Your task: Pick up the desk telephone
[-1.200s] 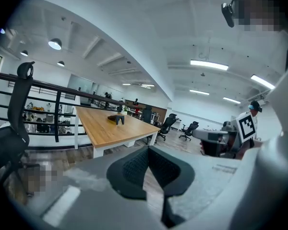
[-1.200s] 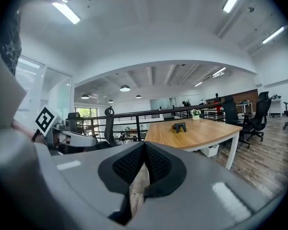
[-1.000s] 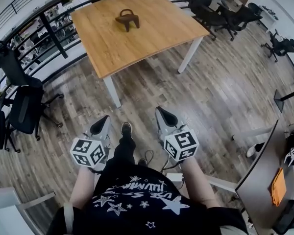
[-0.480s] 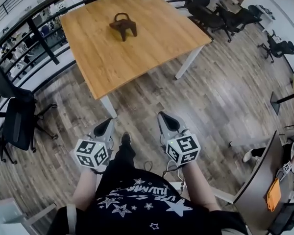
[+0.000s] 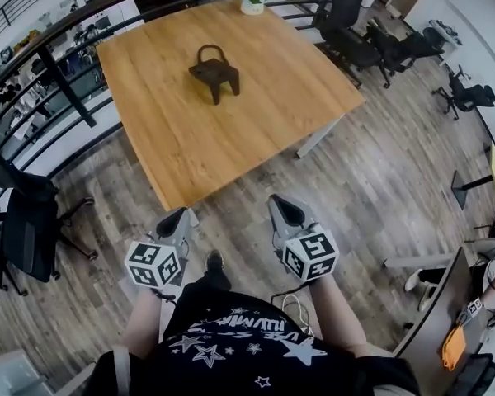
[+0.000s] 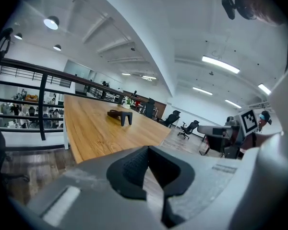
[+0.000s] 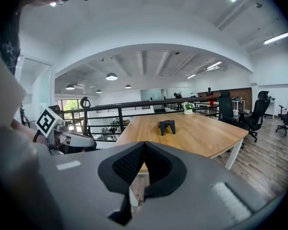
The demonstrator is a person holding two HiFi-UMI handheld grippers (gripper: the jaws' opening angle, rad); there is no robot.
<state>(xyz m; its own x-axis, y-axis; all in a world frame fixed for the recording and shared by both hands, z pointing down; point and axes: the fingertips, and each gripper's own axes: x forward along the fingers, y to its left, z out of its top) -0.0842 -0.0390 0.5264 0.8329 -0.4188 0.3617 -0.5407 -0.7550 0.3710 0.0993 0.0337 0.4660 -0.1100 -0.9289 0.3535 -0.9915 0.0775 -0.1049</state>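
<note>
The desk telephone [image 5: 213, 74], a dark brown piece with an arched handle, stands near the middle of a wooden table [image 5: 181, 147]. It also shows far off in the left gripper view [image 6: 121, 115] and the right gripper view [image 7: 166, 126]. My left gripper [image 5: 179, 216] is held over the floor just short of the table's near corner, its jaws shut with nothing in them [image 6: 146, 149]. My right gripper [image 5: 280, 203] hangs beside it at the same height, shut and empty too [image 7: 144, 144]. Both point toward the table, well short of the telephone.
A small potted plant [image 5: 252, 0] stands at the table's far edge. A black railing [image 5: 58, 56] runs along the left and back. Office chairs stand at the left [image 5: 25, 221] and the back right [image 5: 355, 31]. Another desk [image 5: 445, 337] lies at the lower right.
The table and telephone have come nearer in the head view. Both grippers have travelled forward with the person, from open floor to the table's near corner, still shut.
</note>
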